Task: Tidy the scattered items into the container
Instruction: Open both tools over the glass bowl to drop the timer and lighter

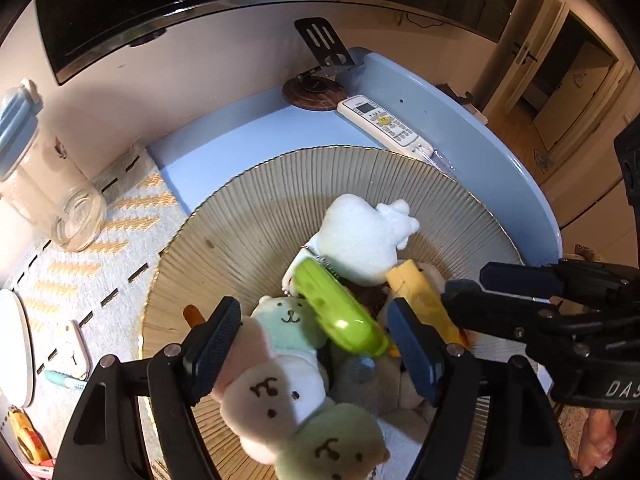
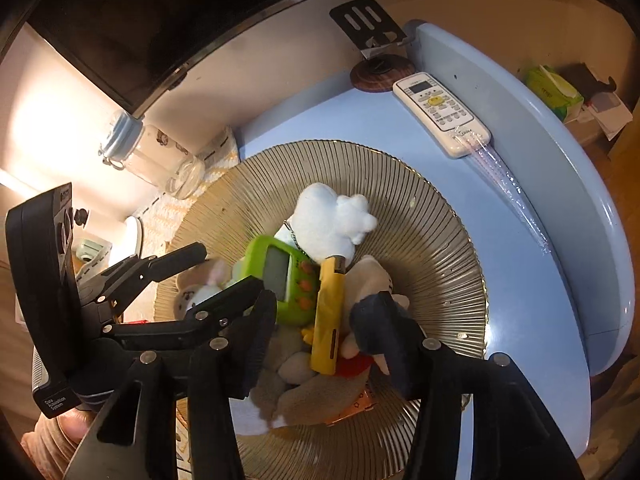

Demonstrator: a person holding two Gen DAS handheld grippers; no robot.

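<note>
my left gripper (image 1: 316, 344) fingers spread over bowl (image 1: 240, 200), pastel plush (image 1: 276, 392) between them, no grip. my right gripper (image 2: 320, 344) open too – lighter (image 2: 328, 320) and green toy (image 2: 288, 280) piled in bowl on table (image 2: 360, 120). remote (image 2: 440, 114) beside bowl.

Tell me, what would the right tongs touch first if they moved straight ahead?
Probably the yellow lighter-like stick, lying between the open right tongs on the toy pile in the ribbed bowl; depth is unclear.
</note>
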